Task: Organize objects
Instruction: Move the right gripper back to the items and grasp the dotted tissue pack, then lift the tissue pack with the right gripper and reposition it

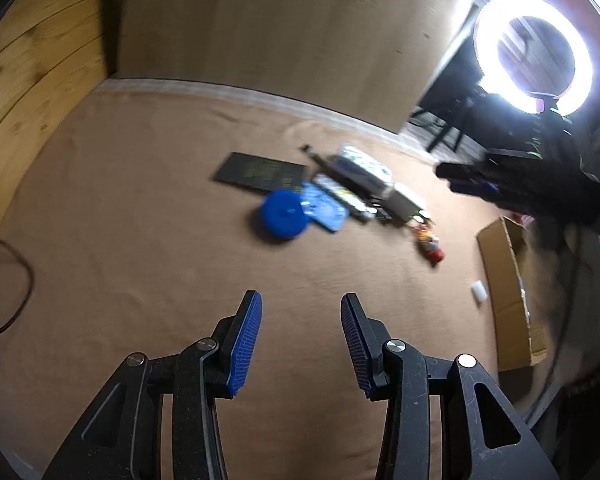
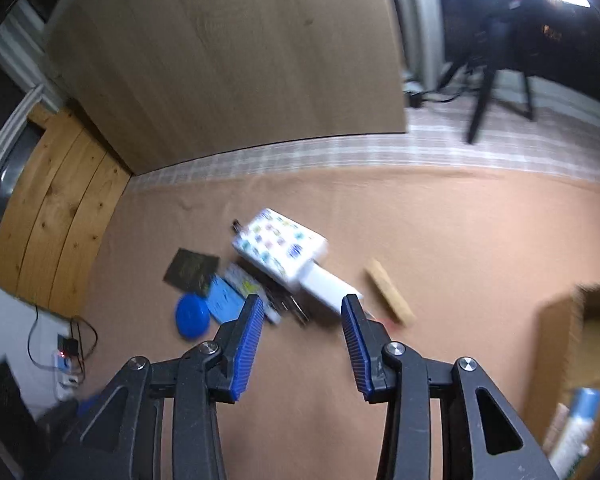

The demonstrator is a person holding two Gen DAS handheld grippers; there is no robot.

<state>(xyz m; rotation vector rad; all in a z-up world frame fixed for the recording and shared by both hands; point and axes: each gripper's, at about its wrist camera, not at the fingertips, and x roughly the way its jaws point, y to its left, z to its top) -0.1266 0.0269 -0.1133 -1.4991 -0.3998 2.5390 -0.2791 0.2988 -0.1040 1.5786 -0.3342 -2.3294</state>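
Note:
A blurred pile of objects lies on the tan cloth [image 1: 148, 240]: a blue round lid [image 1: 282, 214], a dark flat book [image 1: 260, 172], a blue card [image 1: 324, 208], a white patterned box [image 1: 364, 164] and a plain white box [image 1: 406, 200]. My left gripper [image 1: 302, 304] hovers open and well short of the pile, with nothing between its fingers. My right gripper [image 2: 302, 304] is open and holds nothing above the cloth, with the patterned box [image 2: 280, 246], white box [image 2: 328, 284] and blue lid [image 2: 192, 316] just beyond its tips. A tan block [image 2: 390, 298] lies to their right.
An open cardboard box [image 1: 512, 292] stands at the right, holding a blue-and-white bottle [image 2: 580, 420]. A small red item [image 1: 430, 244] and a small white piece [image 1: 479, 291] lie near it. A ring light [image 1: 534, 52] glares at the upper right. Cables and a power strip [image 2: 66, 356] lie at the left.

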